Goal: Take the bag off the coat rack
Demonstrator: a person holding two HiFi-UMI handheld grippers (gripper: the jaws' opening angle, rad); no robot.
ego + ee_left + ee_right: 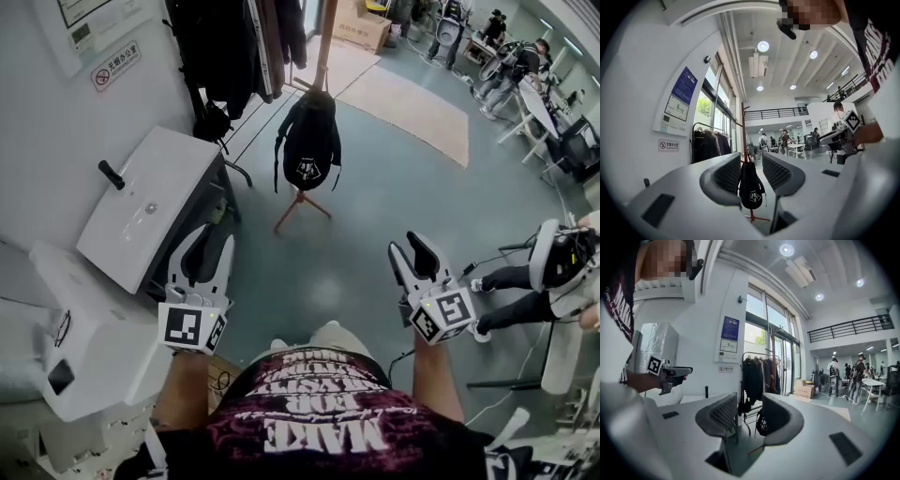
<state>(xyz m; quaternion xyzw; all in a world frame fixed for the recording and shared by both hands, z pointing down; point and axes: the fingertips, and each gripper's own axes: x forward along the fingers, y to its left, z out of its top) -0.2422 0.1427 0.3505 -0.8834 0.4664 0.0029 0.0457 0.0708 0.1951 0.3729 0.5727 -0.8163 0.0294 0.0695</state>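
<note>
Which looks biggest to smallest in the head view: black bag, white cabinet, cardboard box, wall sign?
1. white cabinet
2. black bag
3. cardboard box
4. wall sign
The box stands farthest off, so it likely looks smaller than it is.

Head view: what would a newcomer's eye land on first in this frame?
The black bag hanging on the wooden coat rack, at top centre of the head view. Next come the left hand-held gripper and the right hand-held gripper lower in the picture, both open and empty, pointing toward the bag but well short of it.
</note>
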